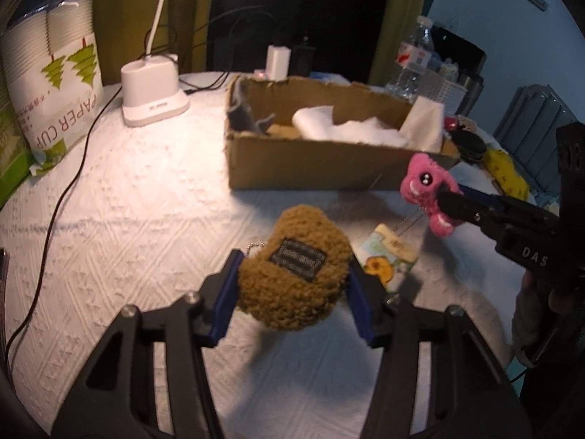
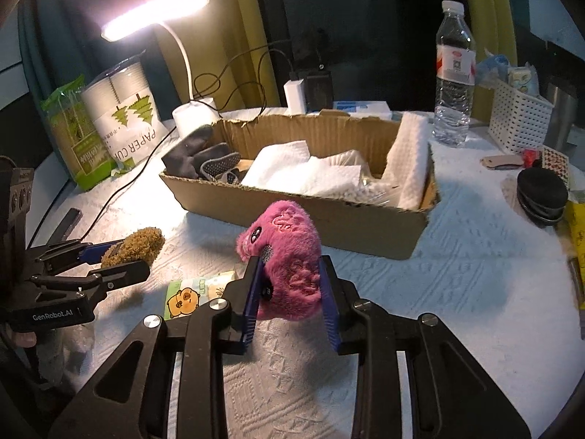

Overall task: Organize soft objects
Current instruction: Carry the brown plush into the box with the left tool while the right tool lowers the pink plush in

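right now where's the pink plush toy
The pink plush toy is clamped in the right gripper, off the table, just in front of the cardboard box.

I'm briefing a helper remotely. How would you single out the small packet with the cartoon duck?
Start at the cardboard box on the white tablecloth. On its near side a flat packet lies on the cloth between the two held plush toys. It alone is flat, with a yellow cartoon duck.
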Demonstrator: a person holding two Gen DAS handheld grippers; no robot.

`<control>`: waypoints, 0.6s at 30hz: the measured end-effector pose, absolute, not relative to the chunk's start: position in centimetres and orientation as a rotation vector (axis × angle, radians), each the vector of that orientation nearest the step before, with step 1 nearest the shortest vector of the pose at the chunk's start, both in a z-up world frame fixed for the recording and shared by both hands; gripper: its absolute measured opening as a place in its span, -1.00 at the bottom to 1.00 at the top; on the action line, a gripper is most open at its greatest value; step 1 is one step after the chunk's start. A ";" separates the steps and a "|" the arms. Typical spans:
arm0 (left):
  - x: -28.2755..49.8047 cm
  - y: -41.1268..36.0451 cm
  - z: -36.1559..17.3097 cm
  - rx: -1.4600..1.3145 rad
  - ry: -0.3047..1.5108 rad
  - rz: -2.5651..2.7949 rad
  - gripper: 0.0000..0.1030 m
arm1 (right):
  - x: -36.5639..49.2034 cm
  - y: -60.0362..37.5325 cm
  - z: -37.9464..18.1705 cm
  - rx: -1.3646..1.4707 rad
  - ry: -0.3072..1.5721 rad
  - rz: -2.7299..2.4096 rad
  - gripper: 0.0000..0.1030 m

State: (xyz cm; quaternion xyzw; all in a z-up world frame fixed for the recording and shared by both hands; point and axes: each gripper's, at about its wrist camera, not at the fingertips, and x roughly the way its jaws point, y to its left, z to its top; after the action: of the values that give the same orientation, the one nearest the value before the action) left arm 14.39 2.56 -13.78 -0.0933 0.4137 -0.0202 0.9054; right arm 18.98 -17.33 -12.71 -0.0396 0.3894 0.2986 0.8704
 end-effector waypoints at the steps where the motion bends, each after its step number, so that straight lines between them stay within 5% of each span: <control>1: 14.4 2.3 -13.4 -0.188 0.846 -0.047 0.06 | 18.9 -17.5 -12.5 -0.081 0.810 0.623 -0.38; 18: 16.0 0.7 -9.5 -0.124 0.743 -0.073 0.06 | 19.3 -19.3 -9.3 -0.061 0.731 0.612 -0.38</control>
State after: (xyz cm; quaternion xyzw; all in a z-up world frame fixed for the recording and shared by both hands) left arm 16.03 0.72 -9.47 -0.0605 0.3629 -0.0356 0.9292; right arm 19.31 -19.29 -9.29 -0.0293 0.3518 0.2943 0.8881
